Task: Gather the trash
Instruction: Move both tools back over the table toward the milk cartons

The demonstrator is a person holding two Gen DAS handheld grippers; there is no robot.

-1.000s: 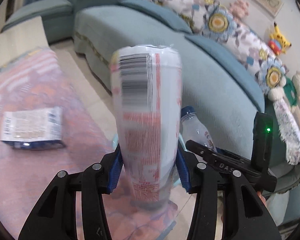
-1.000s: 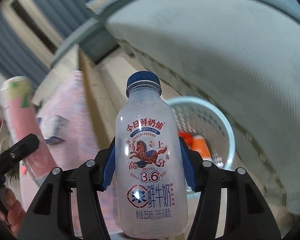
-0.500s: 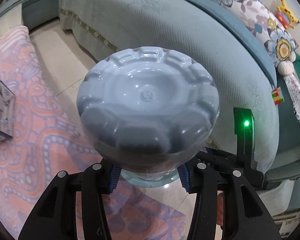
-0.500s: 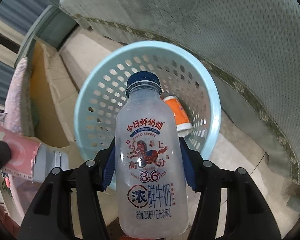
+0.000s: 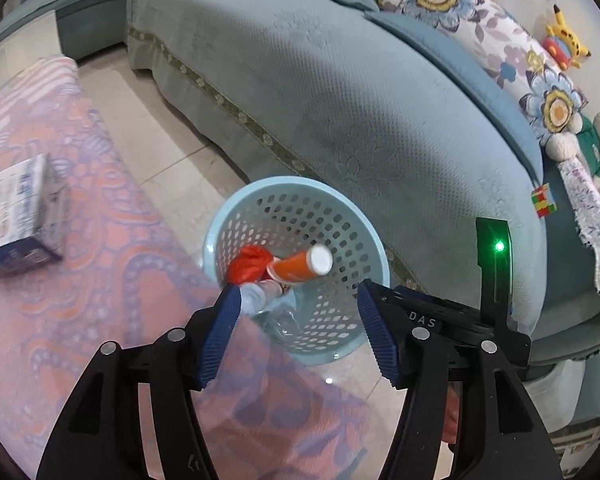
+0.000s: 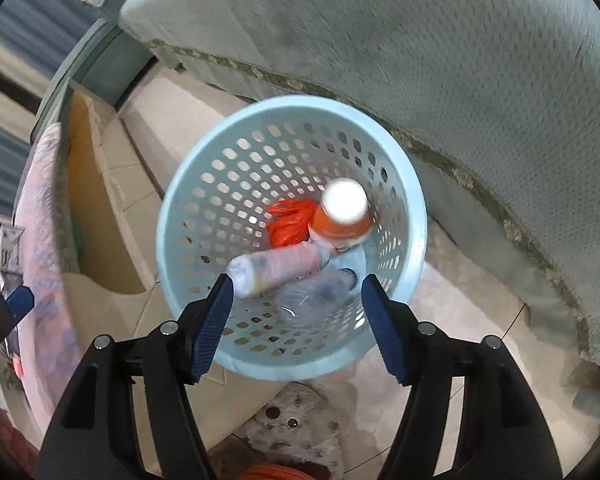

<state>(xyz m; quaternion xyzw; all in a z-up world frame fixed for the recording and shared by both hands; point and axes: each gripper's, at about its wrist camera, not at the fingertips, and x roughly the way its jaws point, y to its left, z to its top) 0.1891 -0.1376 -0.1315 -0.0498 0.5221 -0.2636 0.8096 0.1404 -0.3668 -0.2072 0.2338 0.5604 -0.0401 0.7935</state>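
Note:
A light blue perforated basket [image 6: 400,184] stands on the floor by the sofa; it also shows in the left wrist view [image 5: 364,240]. Inside lie an orange bottle [image 6: 342,216], a red plastic bag [image 6: 288,220], a pink-and-white can [image 6: 276,266] and a clear milk bottle [image 6: 320,292]. The orange bottle [image 5: 300,266] and red bag [image 5: 248,264] also show in the left wrist view. My left gripper [image 5: 298,332] is open and empty above the basket. My right gripper [image 6: 296,320] is open and empty over the basket.
A teal sofa [image 5: 360,100] with floral cushions and plush toys runs behind the basket. A table with a pink patterned cloth [image 5: 80,260] holds a white-and-blue box [image 5: 16,220]. A cardboard box [image 6: 96,208] stands left of the basket on the tiled floor.
Both grippers have opened. The can left my left gripper and the milk bottle left my right gripper; both now lie in the basket.

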